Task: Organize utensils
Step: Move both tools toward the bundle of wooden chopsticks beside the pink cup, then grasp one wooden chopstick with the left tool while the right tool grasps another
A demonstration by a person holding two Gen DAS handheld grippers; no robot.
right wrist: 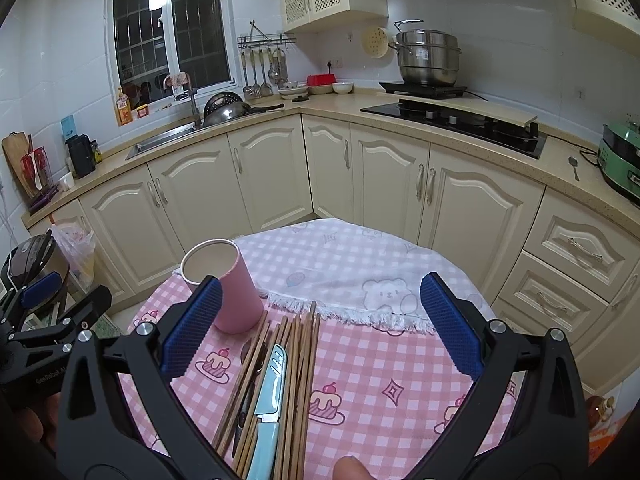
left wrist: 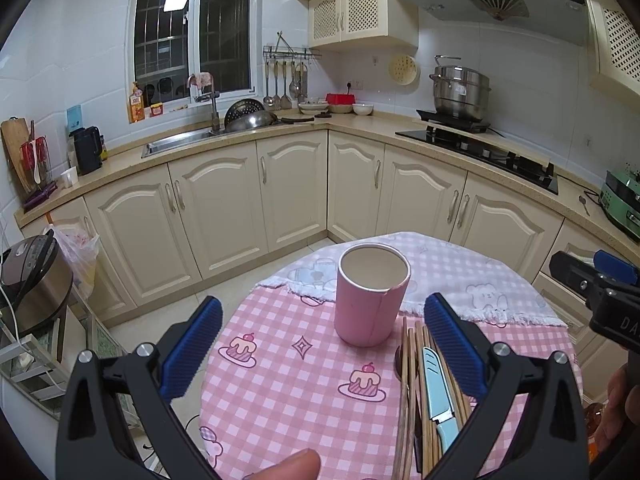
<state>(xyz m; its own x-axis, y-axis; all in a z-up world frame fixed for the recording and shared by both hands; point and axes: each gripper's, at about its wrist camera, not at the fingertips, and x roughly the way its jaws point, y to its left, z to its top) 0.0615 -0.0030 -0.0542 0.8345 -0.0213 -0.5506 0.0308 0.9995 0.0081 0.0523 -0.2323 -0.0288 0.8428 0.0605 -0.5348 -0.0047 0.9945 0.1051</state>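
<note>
The cup (left wrist: pixel 370 300) is showing pink, the knife (right wrist: pixel 269 396) light blue, the cloth (left wrist: pixel 280 392) pink-white checks with cakes, the pads (right wrist: pixel 192 330) blue.

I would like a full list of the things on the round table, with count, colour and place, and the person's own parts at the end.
cup: one, pink, upright and empty, at the table's middle, left of the utensils.
chopsticks: a bundle, count unclear, brown wood, lying flat on the pink cloth.
knife: one, light blue, lying on the chopsticks.
dark utensil: one, partly hidden under the chopsticks.
pink checked cloth: one, covering the table.
white bear cloth: one, over the far side.
left gripper: blue pads, open, before the cup.
right gripper: blue pads, open, above the utensils.
</note>
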